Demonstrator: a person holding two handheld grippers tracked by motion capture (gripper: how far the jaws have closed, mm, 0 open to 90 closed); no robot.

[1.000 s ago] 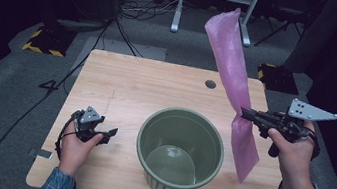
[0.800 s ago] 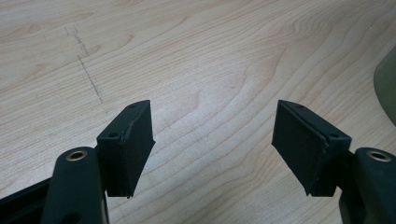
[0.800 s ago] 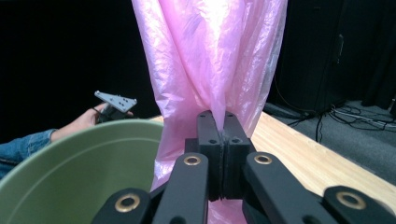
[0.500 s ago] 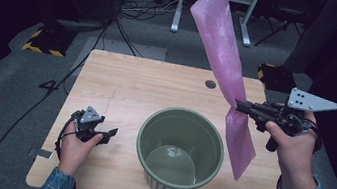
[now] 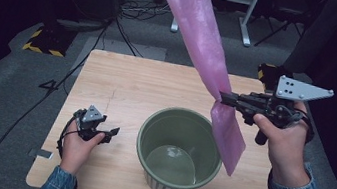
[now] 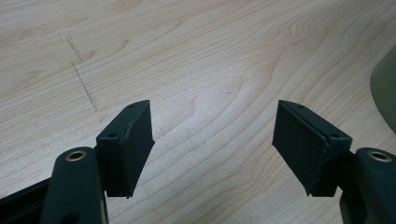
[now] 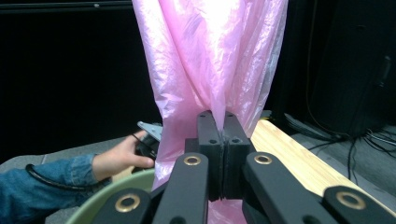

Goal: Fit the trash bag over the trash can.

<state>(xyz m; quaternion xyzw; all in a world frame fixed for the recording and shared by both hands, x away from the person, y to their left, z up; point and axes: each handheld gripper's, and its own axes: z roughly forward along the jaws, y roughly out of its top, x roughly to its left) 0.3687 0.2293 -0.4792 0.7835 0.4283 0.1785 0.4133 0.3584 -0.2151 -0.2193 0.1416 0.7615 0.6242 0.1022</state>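
Your right tongs (image 5: 220, 98) are pinched fully together on the pink plastic bag (image 5: 205, 34), gripping it partway along its length. Above the grip the bag stands up and leans away toward the far left; below it a shorter tail hangs down just beside the right rim of the green bucket (image 5: 179, 152), outside it. In the right gripper view the bag (image 7: 210, 56) fans upward from the closed pads.

The bucket stands upright on the wooden surface (image 5: 127, 83) between your hands; it holds nothing that can be seen, only its pale bottom.

Your left tongs (image 5: 111, 131) rest low over the surface, spread wide with nothing between them (image 6: 212, 144).

Compared with a second ago, your right hand has lifted the bag higher; your left hand has not moved.
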